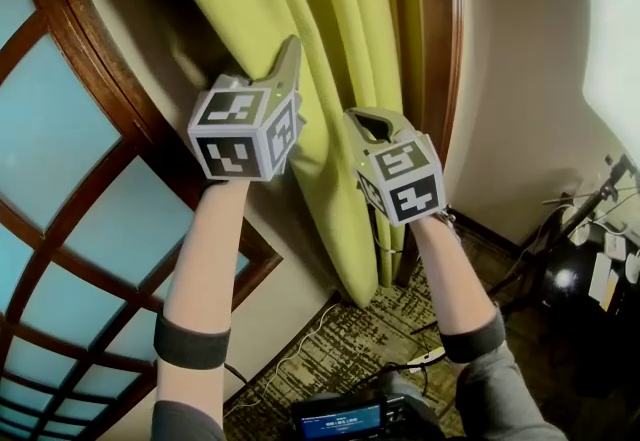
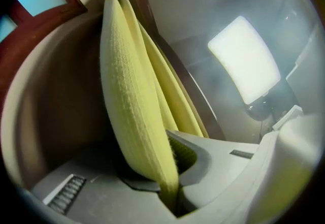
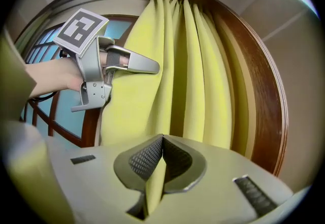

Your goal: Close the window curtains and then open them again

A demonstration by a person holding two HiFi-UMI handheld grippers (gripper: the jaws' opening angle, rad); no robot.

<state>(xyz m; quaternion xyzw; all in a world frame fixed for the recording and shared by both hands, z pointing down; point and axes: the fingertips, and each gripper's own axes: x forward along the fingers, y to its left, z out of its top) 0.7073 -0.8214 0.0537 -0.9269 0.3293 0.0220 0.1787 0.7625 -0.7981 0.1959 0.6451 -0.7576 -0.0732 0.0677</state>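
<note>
Fingers of our left gripper [image 2: 167, 177] and right gripper [image 3: 161, 154] each clamped on the green curtain [image 1: 340, 49] | curtain bunched right of window [image 1: 60, 139], top cut off | patterned carpet [image 1: 340, 349] below, white cable [image 1: 290, 354] across it

A white cable [image 1: 291, 353] trails over patterned carpet [image 1: 352, 337] near a blue-lit screen [image 1: 341, 421].

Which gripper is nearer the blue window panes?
Left. The left gripper, jaws shut on the curtain's left edge, is just right of the window panes. The right gripper, shut on a fold farther right, sits toward the dark jamb, away from the glass.
</note>
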